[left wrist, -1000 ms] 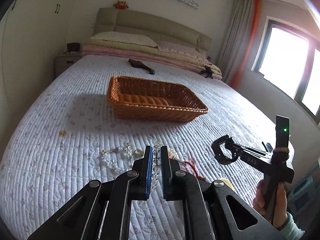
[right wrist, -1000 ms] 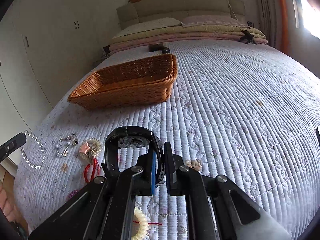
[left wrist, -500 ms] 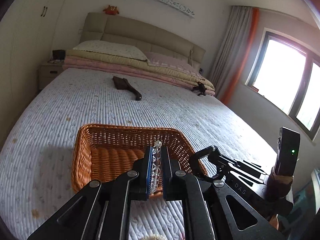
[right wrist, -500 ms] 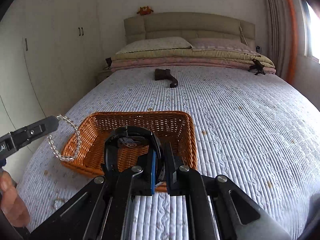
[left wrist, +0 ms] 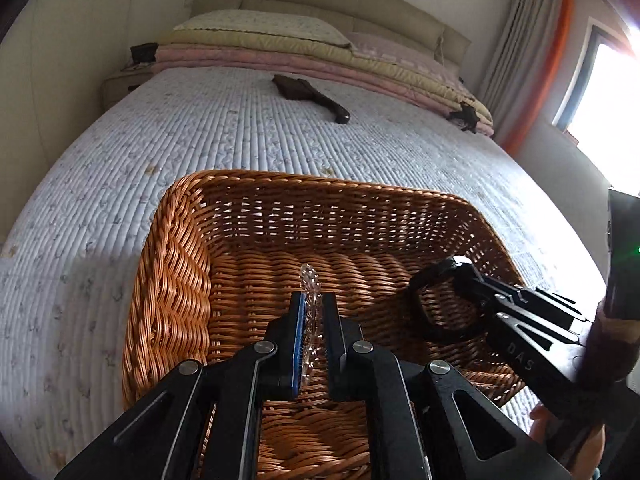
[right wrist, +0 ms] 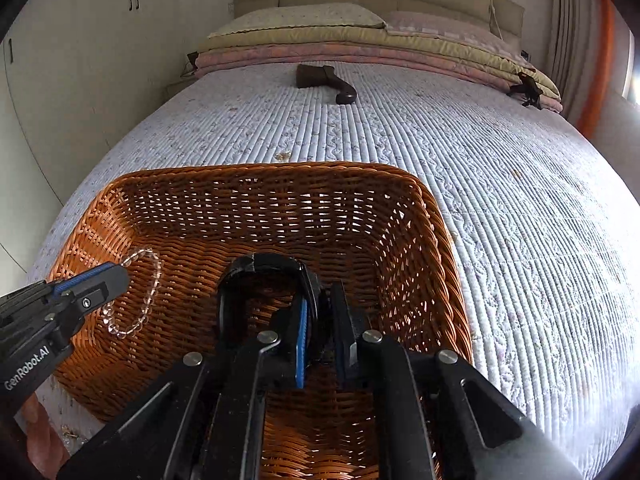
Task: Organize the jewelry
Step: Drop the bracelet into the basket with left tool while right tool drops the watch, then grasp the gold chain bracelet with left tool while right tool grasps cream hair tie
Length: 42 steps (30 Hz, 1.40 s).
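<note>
A wicker basket (left wrist: 320,182) (right wrist: 280,168) lies on the quilted bed. Over its inside, my left gripper (left wrist: 314,300) (right wrist: 116,276) pinches a clear bead bracelet (left wrist: 310,280) whose loop (right wrist: 148,292) hangs from the tip above the basket's left half. Its jaws are opening, with the beads still between the pads. My right gripper (right wrist: 320,292) (left wrist: 466,268) grips a black watch (right wrist: 260,264) (left wrist: 432,304) by its band over the basket's right half. Those jaws are opening too, with the band between them.
A dark brown wooden object (left wrist: 312,96) (right wrist: 326,78) lies farther up the bed. Folded blankets and pillows (left wrist: 280,36) are stacked at the headboard. A small black item (left wrist: 464,116) sits at the right edge. A window (left wrist: 608,92) is on the right.
Both grippers have travelled from the near end of the bed to above the basket's inside, carrying the bracelet and the watch. The loose jewelry on the quilt has dropped out of view.
</note>
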Each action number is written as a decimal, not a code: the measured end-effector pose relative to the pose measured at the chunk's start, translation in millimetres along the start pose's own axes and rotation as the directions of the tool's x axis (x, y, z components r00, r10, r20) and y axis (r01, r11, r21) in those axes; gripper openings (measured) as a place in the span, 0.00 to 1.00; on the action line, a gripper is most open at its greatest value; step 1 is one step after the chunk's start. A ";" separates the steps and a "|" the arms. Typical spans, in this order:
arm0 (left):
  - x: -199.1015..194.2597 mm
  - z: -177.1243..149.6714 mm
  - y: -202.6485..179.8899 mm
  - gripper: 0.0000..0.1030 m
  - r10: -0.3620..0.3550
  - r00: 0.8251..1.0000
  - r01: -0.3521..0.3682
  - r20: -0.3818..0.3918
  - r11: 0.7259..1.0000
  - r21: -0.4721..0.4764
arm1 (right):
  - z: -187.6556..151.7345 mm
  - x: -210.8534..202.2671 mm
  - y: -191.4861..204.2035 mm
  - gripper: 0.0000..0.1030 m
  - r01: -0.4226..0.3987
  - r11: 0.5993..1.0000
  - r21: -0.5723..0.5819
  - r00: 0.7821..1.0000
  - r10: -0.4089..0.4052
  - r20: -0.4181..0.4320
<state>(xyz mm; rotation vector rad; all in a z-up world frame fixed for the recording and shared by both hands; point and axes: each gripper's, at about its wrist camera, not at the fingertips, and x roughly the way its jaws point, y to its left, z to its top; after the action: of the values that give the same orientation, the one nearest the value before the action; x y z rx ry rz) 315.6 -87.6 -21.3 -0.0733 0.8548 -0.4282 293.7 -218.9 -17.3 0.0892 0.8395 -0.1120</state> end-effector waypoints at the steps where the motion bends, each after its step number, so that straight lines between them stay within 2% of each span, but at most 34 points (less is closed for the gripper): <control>1: 0.3 0.1 0.6 0.10 0.008 1.000 -0.008 -0.008 1.000 0.002 | 0.0 -0.5 -0.9 0.14 -0.008 1.000 0.005 1.000 0.008 0.000; 3: -4.5 -0.5 0.5 0.12 -0.010 1.000 0.010 -0.004 1.000 0.018 | 0.6 -6.5 -4.5 0.15 -0.041 0.999 0.020 0.999 0.041 0.013; 5: -18.1 -1.4 -1.8 0.32 0.004 1.000 -0.004 0.026 1.000 0.031 | -1.6 -21.0 -11.8 0.22 -0.065 0.998 0.028 0.997 0.063 0.049; 6: -28.6 -2.3 -3.5 0.45 0.002 0.998 -0.004 0.059 0.999 0.037 | -4.0 -29.5 -14.5 0.35 -0.068 0.997 0.027 0.996 0.066 0.067; 7: -37.7 -3.1 -4.2 0.46 -0.007 0.996 0.004 0.088 0.999 0.042 | -5.4 -38.9 -15.0 0.40 -0.069 0.997 0.021 0.994 0.067 0.090; 10: -68.3 -7.7 -7.1 0.46 -0.080 0.990 0.074 0.116 0.996 0.053 | -13.0 -68.7 -11.6 0.40 -0.056 0.998 -0.030 0.986 0.060 0.154; 12: -94.3 -19.2 -7.6 0.46 -0.105 0.984 0.096 0.144 0.993 0.069 | -19.7 -92.7 -8.8 0.40 -0.019 0.998 -0.068 0.977 0.033 0.213; 14: -118.6 -34.2 -7.8 0.46 -0.109 0.981 0.095 0.160 0.991 0.092 | -31.7 -117.7 -7.0 0.40 -0.003 0.996 -0.086 0.967 0.025 0.253; 17: -149.7 -55.9 -4.1 0.46 -0.110 0.978 0.091 0.179 0.990 0.111 | -49.1 -149.6 -6.8 0.40 -0.044 0.994 -0.099 0.960 0.070 0.271; 22: -186.1 -92.9 9.9 0.46 -0.086 0.977 0.068 0.196 0.993 0.095 | -104.6 -194.6 -3.3 0.40 -0.084 0.986 -0.142 0.945 0.124 0.303; 25: -188.9 -115.7 21.0 0.46 -0.042 0.987 0.031 0.155 0.997 0.069 | -141.2 -206.8 -12.5 0.40 -0.114 0.988 -0.109 0.949 0.141 0.284; 28: -182.4 -138.4 25.0 0.46 -0.071 0.991 0.067 0.115 0.997 0.040 | -174.1 -207.2 -21.8 0.40 -0.143 0.986 -0.088 0.963 0.159 0.218; 31: -174.6 -152.8 17.8 0.45 -0.073 0.993 0.068 0.093 0.996 0.053 | -197.8 -204.6 -27.3 0.40 -0.144 0.986 -0.083 0.971 0.157 0.179; 36: -157.7 -166.2 1.5 0.29 -0.089 0.996 0.087 0.025 0.993 0.079 | -222.1 -210.8 -36.9 0.40 -0.175 0.982 -0.073 0.971 0.185 0.150; 40: -147.8 -172.1 -9.0 0.29 -0.134 0.991 0.134 -0.006 0.989 0.069 | -232.7 -212.3 -40.6 0.40 -0.187 0.980 -0.064 0.970 0.194 0.148; 42: -142.7 -172.7 -13.2 0.29 -0.120 0.993 0.121 -0.017 0.990 0.069 | -237.1 -212.4 -41.1 0.40 -0.190 0.979 -0.069 0.969 0.198 0.150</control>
<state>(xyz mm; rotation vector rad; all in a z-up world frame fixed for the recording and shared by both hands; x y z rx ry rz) 100.3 -24.9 -30.1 -0.0577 0.8496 -0.5718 -27.2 -216.9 -17.7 0.1097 0.6723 0.0871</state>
